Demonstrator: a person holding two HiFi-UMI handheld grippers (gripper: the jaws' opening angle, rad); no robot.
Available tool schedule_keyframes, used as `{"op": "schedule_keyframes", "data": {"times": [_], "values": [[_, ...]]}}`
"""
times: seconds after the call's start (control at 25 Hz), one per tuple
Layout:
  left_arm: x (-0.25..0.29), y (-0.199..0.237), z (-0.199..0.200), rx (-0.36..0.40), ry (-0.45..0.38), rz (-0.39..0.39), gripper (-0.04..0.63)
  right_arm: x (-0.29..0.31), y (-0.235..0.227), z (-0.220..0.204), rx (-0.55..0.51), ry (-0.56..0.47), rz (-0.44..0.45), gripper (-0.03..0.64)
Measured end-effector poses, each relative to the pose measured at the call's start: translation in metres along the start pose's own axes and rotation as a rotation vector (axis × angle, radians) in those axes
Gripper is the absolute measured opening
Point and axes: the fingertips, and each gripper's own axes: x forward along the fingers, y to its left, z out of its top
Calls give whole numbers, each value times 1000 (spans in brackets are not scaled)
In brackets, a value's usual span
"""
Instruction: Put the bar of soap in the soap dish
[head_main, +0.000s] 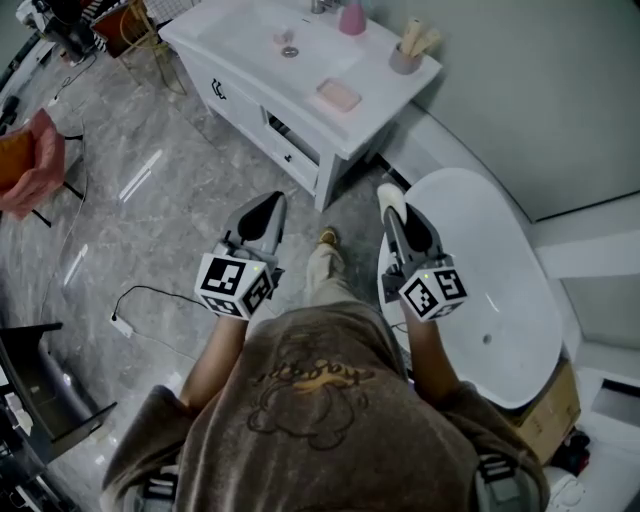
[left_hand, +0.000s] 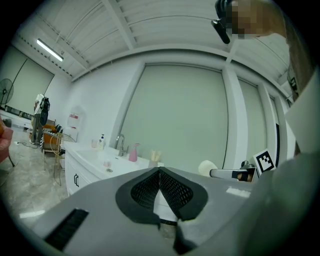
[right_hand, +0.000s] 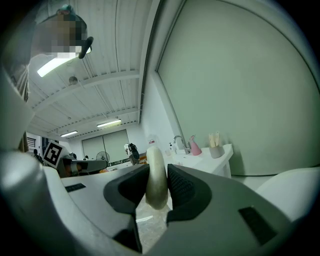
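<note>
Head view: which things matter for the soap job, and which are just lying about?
Job:
- bar of soap, clamped in the right tongs
- pink soap dish on the vanity top

Lying about:
- pink bottle
- cup
- bathtub
- orange chair
- floor cable
- left tongs, shut and empty

Both arms reach forward, level: left gripper closed empty, right gripper clamped on the bar of soap.
</note>
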Motion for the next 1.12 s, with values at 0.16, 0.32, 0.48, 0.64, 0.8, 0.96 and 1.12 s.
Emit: {"op": "schedule_keyframes", "data": {"times": [0.16,0.32,0.48,0.64,0.8,0.96,1.12], "values": [[45,22,11,1,2,10,2,44,-24,13,-4,11,20,112],[90,41,24,-8,22,14,2,89,-49,30,2,17,38,112],[131,60,39,-11,26,25,2,129,-70,47,3,25,62,112],[171,77,50,-11,21,40,2,166,-95,58,7,35,80,112],[202,95,52,-11,37,55,2,196,-114,60,21,43,91,112],[234,111,52,-9,63,66,2,223,-134,60,41,53,97,112],[265,119,56,6,55,63,2,245,-153,60,49,58,103,112]]}}
